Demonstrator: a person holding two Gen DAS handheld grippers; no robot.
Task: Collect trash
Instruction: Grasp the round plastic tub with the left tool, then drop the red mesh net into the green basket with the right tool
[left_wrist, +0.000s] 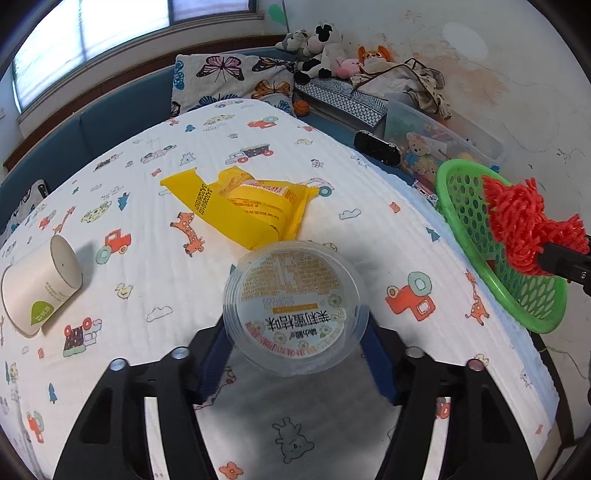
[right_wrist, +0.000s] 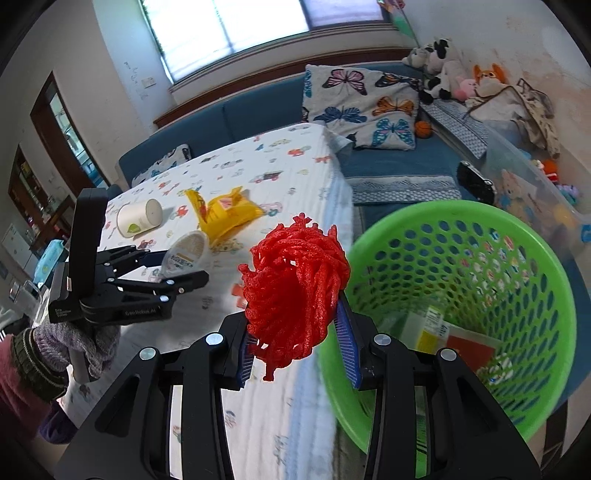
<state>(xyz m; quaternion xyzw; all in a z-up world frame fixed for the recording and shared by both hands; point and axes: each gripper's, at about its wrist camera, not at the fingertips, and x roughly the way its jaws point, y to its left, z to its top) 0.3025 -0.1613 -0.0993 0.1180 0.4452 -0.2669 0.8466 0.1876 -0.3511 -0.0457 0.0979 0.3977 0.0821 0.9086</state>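
My left gripper (left_wrist: 295, 332) is shut on a clear plastic cup (left_wrist: 293, 308) with a printed lid, held above the patterned bed cover; it also shows in the right wrist view (right_wrist: 186, 253). My right gripper (right_wrist: 295, 328) is shut on a red foam fruit net (right_wrist: 295, 288), held beside the rim of the green mesh basket (right_wrist: 480, 236); the net also shows in the left wrist view (left_wrist: 524, 221) against the basket (left_wrist: 461, 218). A yellow snack wrapper (left_wrist: 251, 206) and a white paper cup (left_wrist: 37, 284) on its side lie on the cover.
The basket holds some paper and packaging scraps (right_wrist: 458, 343). A butterfly pillow (left_wrist: 229, 81), plush toys (left_wrist: 321, 48) and a clear toy bin (left_wrist: 436, 136) sit beyond the bed. The bed cover's right edge (left_wrist: 491, 325) runs beside the basket.
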